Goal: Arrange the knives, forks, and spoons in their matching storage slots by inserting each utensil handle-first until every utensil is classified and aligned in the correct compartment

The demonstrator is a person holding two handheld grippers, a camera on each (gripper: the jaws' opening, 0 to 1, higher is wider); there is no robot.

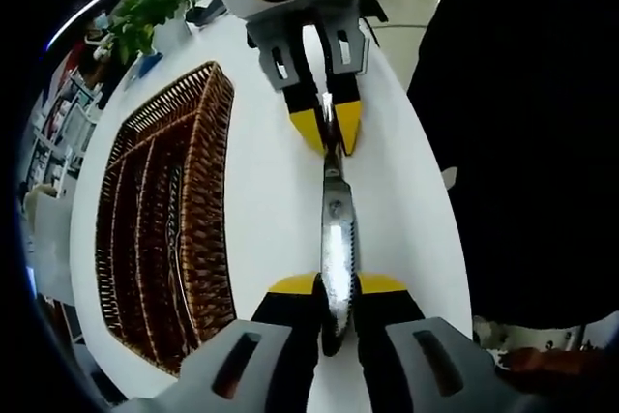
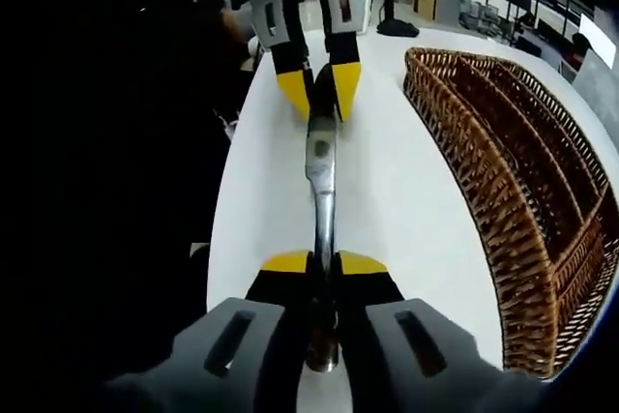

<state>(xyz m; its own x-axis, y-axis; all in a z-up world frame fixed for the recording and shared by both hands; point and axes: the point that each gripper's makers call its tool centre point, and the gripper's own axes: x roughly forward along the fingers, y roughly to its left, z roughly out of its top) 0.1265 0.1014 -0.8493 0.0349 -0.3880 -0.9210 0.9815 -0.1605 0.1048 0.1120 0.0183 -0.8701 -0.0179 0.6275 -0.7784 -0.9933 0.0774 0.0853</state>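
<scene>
A silver utensil (image 1: 338,239), which looks like a knife, hangs over the white table (image 1: 271,191), held at both ends. My left gripper (image 1: 338,285) is shut on its broad, patterned end. My right gripper (image 1: 329,129) comes in from the top of the left gripper view and is shut on the thin end. In the right gripper view the same silver utensil (image 2: 320,166) runs from my right gripper (image 2: 324,264) up to my left gripper (image 2: 320,94). The wicker storage basket (image 1: 208,191) with long slots lies on the table, off to one side of both grippers.
The basket (image 2: 484,171) runs along the right in the right gripper view. One of its slots holds something thin and shiny (image 1: 173,229). A person in dark clothes (image 1: 522,142) stands at the table's edge. A green plant (image 1: 145,7) stands beyond the basket.
</scene>
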